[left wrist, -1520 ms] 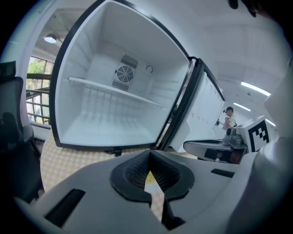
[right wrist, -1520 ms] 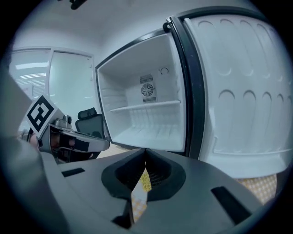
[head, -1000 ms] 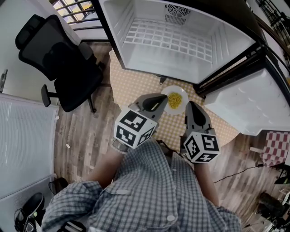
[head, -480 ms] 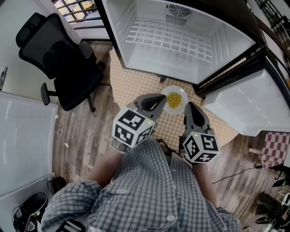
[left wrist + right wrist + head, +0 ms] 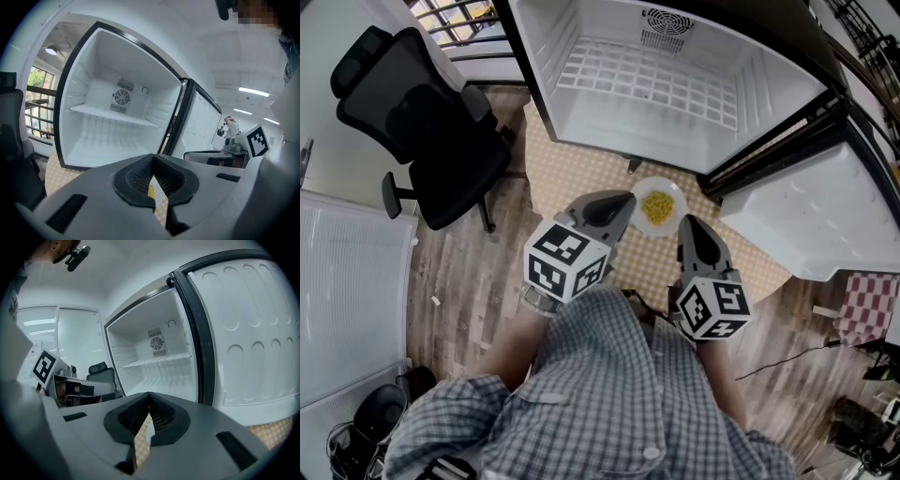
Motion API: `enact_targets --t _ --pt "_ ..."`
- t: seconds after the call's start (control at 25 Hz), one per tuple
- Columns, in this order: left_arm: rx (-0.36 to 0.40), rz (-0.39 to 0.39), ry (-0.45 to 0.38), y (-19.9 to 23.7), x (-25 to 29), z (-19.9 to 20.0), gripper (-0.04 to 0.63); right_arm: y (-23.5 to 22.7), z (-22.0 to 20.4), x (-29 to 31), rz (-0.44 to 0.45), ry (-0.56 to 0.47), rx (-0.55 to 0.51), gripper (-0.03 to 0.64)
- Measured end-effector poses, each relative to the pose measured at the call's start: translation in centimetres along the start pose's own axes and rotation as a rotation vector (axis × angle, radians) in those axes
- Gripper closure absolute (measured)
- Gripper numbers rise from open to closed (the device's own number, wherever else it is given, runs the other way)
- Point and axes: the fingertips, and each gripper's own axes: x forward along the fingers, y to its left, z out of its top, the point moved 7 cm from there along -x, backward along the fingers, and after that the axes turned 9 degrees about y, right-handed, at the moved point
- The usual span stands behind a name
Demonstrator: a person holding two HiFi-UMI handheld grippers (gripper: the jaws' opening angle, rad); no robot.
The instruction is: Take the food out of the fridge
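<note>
On the round surface in front of the open fridge sits a white plate with yellow food on it. So the food is out, and the fridge shelves look bare. The left gripper points at the plate, with its tip just beside the rim. I cannot tell if it touches. Its fingers are pressed together with nothing in them. The right gripper is near the plate on the other side. Its fingers are together too and hold nothing. I think the job is about done. The good thing to do now is to pull both grippers back slowly and straight, away from the plate, so no tip bumps the rim, pushes the plate or spills the food.
</note>
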Motion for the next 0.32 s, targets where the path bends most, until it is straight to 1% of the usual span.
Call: enact_targets --t 0.32 --pt "-0.011 0.014 0.004 0.32 -0.26 -0.18 0.589 -0.01 -0.22 0.03 -0.006 0.014 -0.013 0.607"
